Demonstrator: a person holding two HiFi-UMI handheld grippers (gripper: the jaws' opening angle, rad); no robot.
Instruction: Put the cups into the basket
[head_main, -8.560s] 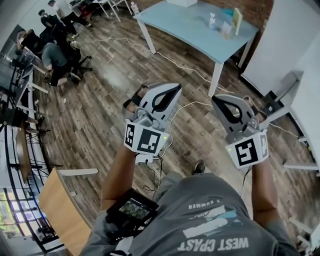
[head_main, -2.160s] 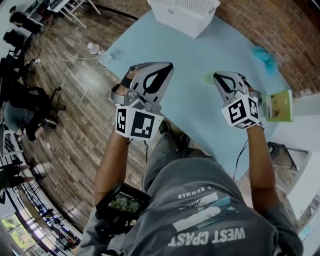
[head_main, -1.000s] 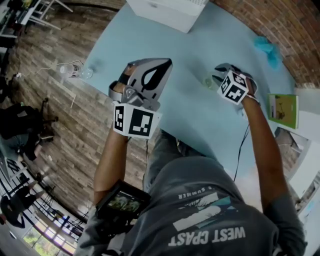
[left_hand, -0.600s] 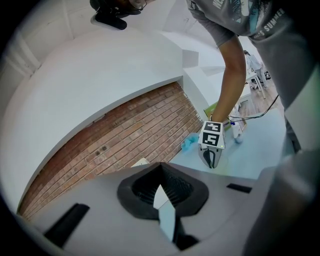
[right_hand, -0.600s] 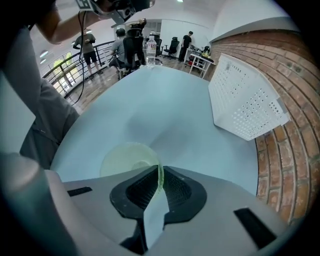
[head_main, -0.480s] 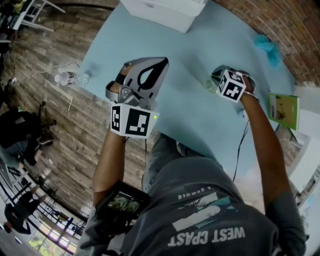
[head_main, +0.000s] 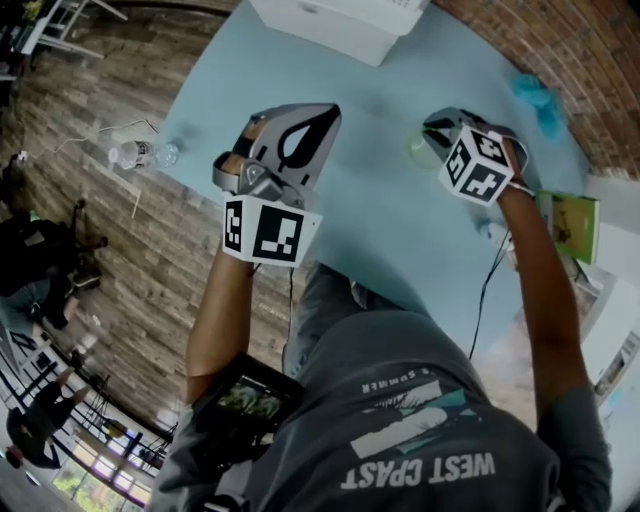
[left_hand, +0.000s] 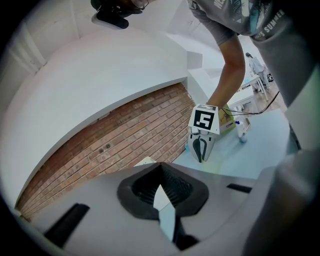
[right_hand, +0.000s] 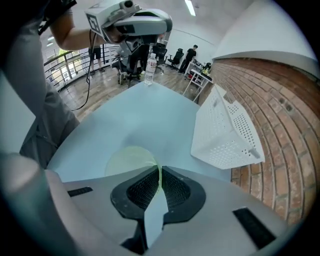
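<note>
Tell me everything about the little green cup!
The cup is pale green and see-through, and it looks like thin plastic. Its rounded wall is pinched between the jaws of the right hand-held gripper, which have just been closing on it. It is over the light blue table, with the white basket farther off.

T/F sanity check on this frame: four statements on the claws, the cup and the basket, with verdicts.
1. The right claw grips the pale green translucent cup by its wall. True; its jaws have just been closing, with the cup's wall between them.
2. The left claw holds a second cup. False: it is shut on nothing.
3. The white perforated plastic basket stands on the light blue table. True.
4. The cup is already inside the basket. False: it is in the right claw, apart from the basket.
</note>
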